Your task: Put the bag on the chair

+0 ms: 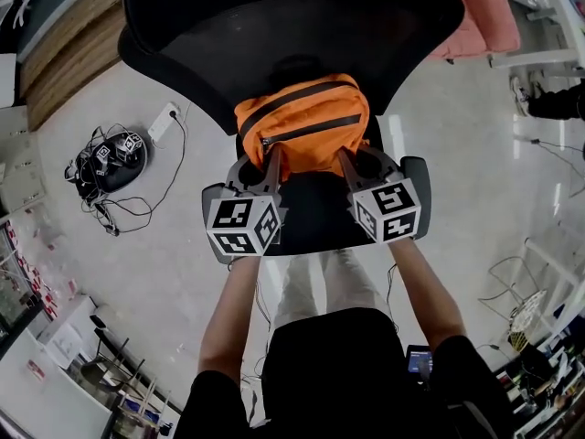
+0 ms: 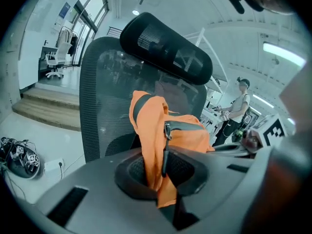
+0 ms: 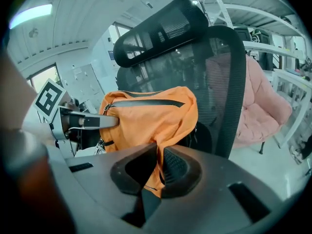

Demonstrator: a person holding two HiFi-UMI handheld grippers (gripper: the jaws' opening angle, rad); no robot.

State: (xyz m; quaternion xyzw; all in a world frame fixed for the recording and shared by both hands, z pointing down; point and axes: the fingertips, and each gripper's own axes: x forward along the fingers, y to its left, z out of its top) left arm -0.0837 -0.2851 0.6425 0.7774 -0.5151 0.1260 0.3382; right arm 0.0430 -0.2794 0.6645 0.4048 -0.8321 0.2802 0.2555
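An orange bag (image 1: 302, 122) with black zips hangs over the seat of a black mesh office chair (image 1: 283, 26), between my two grippers. My left gripper (image 1: 271, 154) is shut on a fold of the bag's fabric (image 2: 155, 145) at its left side. On the bag's right side my right gripper (image 1: 345, 156) is shut on another pinch of orange cloth (image 3: 157, 165). The chair's backrest (image 3: 214, 72) and headrest (image 2: 165, 48) stand just behind the bag (image 3: 151, 116). Whether the bag's bottom touches the seat is hidden.
A white power strip (image 1: 164, 122) and a tangle of cables with spare grippers (image 1: 114, 158) lie on the floor at left. A pink chair (image 3: 265, 111) stands to the right of the black one. A person (image 2: 234, 111) stands at the far right of the left gripper view.
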